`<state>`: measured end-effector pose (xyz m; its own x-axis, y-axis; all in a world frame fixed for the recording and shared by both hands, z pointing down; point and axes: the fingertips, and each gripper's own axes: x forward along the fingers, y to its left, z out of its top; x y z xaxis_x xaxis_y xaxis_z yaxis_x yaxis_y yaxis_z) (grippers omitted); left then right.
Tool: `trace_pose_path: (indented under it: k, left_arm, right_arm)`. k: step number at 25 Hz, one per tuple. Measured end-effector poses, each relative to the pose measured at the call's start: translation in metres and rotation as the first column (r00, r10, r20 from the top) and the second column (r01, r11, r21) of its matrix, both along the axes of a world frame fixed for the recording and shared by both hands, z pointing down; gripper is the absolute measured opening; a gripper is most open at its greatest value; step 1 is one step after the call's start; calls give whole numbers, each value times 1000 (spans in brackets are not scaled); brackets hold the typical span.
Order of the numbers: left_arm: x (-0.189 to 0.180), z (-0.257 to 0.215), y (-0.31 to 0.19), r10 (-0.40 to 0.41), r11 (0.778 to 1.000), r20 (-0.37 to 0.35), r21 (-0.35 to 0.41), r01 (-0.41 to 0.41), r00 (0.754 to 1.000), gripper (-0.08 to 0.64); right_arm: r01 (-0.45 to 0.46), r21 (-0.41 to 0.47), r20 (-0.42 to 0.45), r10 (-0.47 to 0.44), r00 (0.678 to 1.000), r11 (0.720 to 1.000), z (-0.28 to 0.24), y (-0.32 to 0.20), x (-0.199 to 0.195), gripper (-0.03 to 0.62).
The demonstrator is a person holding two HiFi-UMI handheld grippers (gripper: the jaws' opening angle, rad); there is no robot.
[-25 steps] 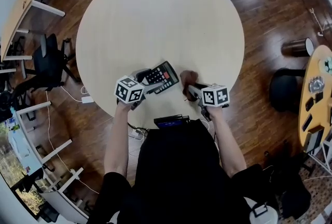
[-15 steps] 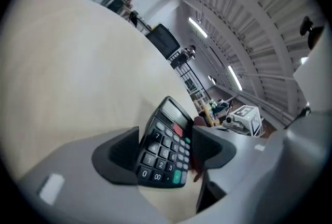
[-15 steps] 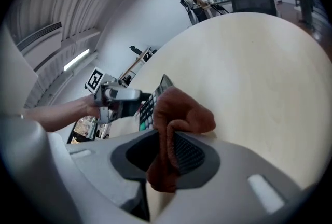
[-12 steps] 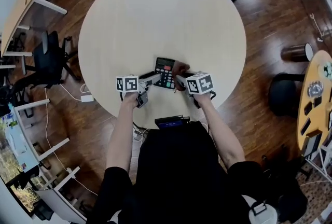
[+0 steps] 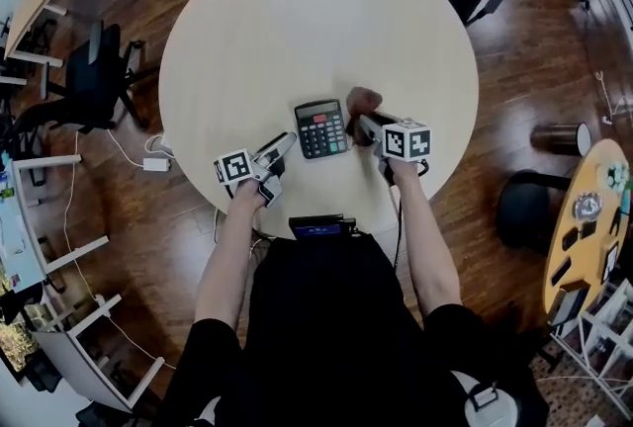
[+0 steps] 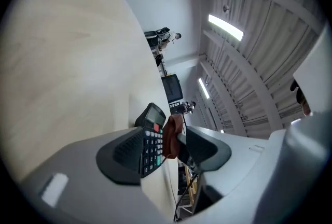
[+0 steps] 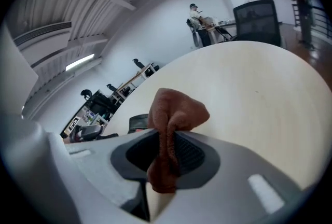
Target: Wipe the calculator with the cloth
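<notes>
The calculator [image 5: 321,128] lies flat near my edge of the round table [image 5: 297,10]. My right gripper [image 5: 366,124] pinches the brown cloth [image 5: 363,101] just right of it. My left gripper [image 5: 280,144], beside its left edge, is half-wide and closing, gripping nothing.

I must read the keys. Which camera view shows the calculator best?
The head view: the whole calculator lies keys up on the table. The left gripper view shows it slanted, partly behind the left gripper's closing jaws. The right gripper view shows only a dark corner beside the cloth.
</notes>
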<state>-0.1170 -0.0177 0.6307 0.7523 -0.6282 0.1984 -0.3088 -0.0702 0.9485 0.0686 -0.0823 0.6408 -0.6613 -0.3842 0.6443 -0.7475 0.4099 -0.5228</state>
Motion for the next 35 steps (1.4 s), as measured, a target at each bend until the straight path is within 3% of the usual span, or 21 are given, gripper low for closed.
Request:
trace_pose_path:
  k: [3, 7, 12, 17, 22, 30, 35]
  left_arm:
    - [-13, -15, 2, -17, 998, 2, 60, 17, 1000, 249]
    - [-25, -29, 16, -61, 996, -50, 59, 64, 997, 249]
    - [-48, -61, 30, -129, 982, -134, 122, 145, 983, 252]
    - [-63, -94, 46, -155, 962, -224, 187, 198, 962, 252]
    - [-79, -116, 61, -156, 948, -299, 222, 228, 941, 252]
    - [-96, -125, 86, -125, 945, -367, 239, 223, 922, 252]
    - [-54, -134, 114, -118, 947, -342, 244, 210, 932, 252]
  right_arm:
    - [-106, -49, 43, 108, 993, 993, 7, 6, 27, 91]
    - [-228, -127, 153, 246, 957, 965, 9, 15, 48, 91]
    - [-344, -235, 368, 411, 834, 909, -10, 36, 60, 91]
    - [-429, -280, 416, 511, 752, 859, -30, 73, 65, 91]
    - [-457, -224, 442, 508, 739, 861, -57, 105, 59, 91]
    - [-469, -90, 562, 434, 705, 879, -118, 154, 47, 91]
    - [-488, -57, 591, 423, 687, 871, -140, 195, 102, 91]
